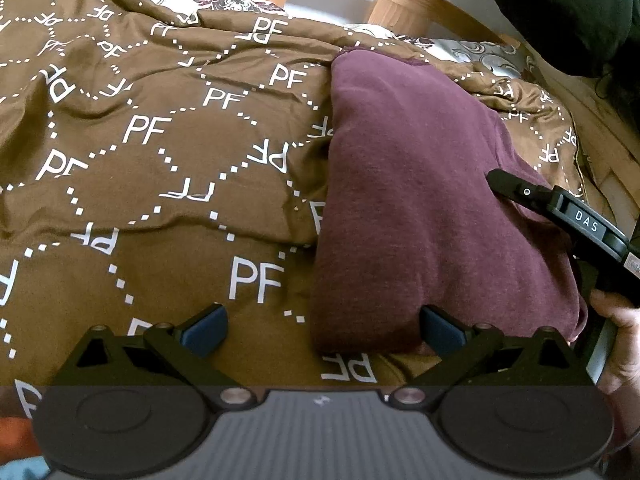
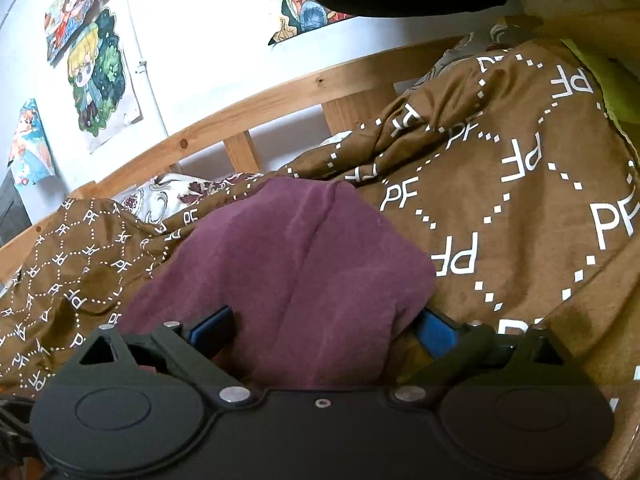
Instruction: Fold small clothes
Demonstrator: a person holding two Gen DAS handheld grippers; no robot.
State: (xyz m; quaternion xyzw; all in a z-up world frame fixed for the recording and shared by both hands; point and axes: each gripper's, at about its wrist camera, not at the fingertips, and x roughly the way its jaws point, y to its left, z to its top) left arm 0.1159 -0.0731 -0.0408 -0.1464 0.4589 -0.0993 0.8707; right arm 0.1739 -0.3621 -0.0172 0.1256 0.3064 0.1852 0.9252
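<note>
A maroon garment (image 1: 420, 200) lies folded in a thick pad on the brown bedspread (image 1: 160, 160). My left gripper (image 1: 322, 328) is open, low over the bedspread at the garment's near left corner, with its right pad against the cloth edge. My right gripper (image 2: 324, 328) is open, its blue pads (image 2: 434, 330) either side of the garment's near edge (image 2: 304, 264). In the left wrist view the right gripper's black finger (image 1: 520, 190) rests on the garment's right side.
A wooden bed rail (image 2: 256, 108) runs along the white wall behind the bed. A patterned pillow (image 2: 168, 196) lies at the head. Posters (image 2: 100, 76) hang on the wall. A dark garment (image 1: 568, 12) hangs at the upper right.
</note>
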